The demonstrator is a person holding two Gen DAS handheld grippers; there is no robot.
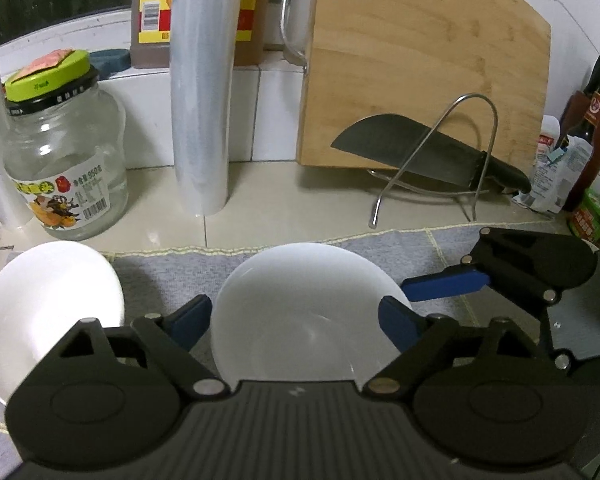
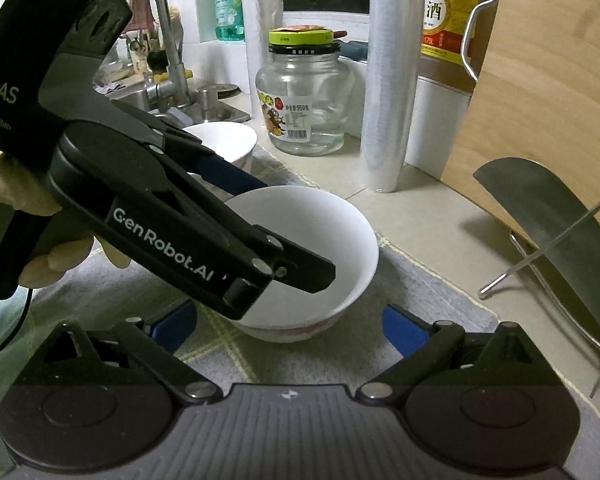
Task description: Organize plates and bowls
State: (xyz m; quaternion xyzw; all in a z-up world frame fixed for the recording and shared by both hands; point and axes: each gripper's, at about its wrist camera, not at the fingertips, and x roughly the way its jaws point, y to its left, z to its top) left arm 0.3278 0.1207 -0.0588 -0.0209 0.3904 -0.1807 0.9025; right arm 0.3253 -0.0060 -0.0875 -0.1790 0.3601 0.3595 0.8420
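A white bowl point(image 1: 307, 312) stands on a grey mat point(image 1: 172, 276). My left gripper point(image 1: 296, 316) straddles the bowl, and its blue pads point(image 1: 194, 320) lie against both of its sides. In the right wrist view a gloved hand point(image 2: 60, 256) holds the left gripper point(image 2: 292, 232) slanting down over the same bowl point(image 2: 339, 232). My right gripper point(image 2: 290, 328) stands open just short of the bowl, nothing between its fingers; one of its blue fingers point(image 1: 443, 285) shows beside the bowl. A second white bowl point(image 1: 48, 304) point(image 2: 224, 140) sits further left on the mat.
A glass jar with a green lid point(image 1: 64, 160), a roll of cling film point(image 1: 200, 100) and a wooden cutting board point(image 1: 419, 60) stand behind the mat. A cleaver point(image 1: 411, 152) rests in a wire rack. Bottles point(image 1: 591, 128) crowd the right; a sink tap point(image 2: 168, 40) is far left.
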